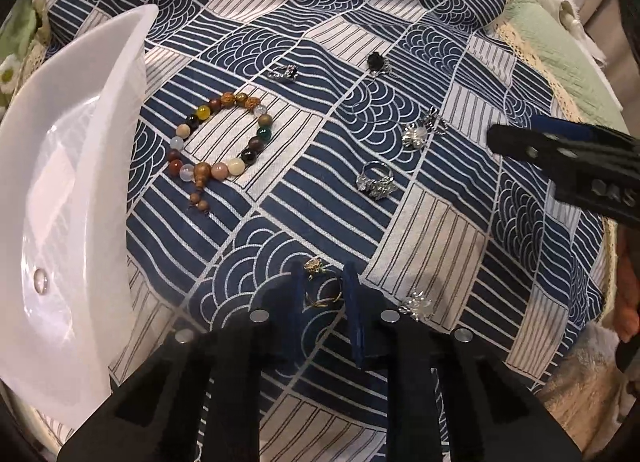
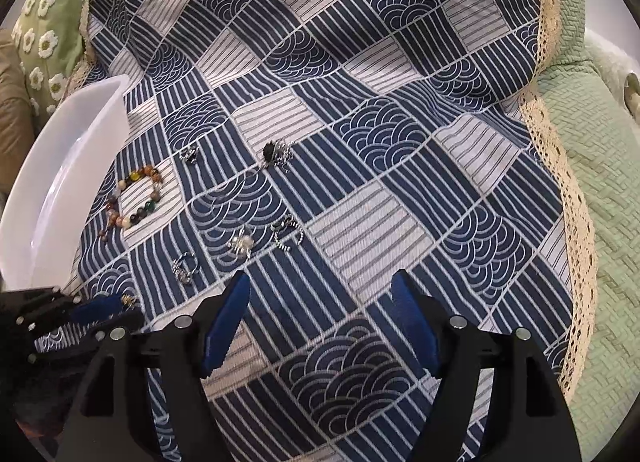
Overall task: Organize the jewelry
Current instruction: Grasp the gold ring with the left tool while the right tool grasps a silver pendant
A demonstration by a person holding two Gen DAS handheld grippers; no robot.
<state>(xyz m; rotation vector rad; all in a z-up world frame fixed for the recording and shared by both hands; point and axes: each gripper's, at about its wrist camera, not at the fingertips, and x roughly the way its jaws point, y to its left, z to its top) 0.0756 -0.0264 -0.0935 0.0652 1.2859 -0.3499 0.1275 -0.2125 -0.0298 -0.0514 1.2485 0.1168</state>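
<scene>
Jewelry lies on a blue and white patterned cloth. My left gripper has its jaws close around a gold ring, one on each side. A beaded bracelet lies beside a white tray. A silver ring, a flower piece, a black stone piece, a small silver piece and a silver flower piece lie around. My right gripper is open and empty over bare cloth; the bracelet and silver ring lie to its left.
The white tray holds one small clear bead. The cloth has a lace edge over a green cushion. A daisy-print pillow stands at the far left. The right gripper shows at the right of the left wrist view.
</scene>
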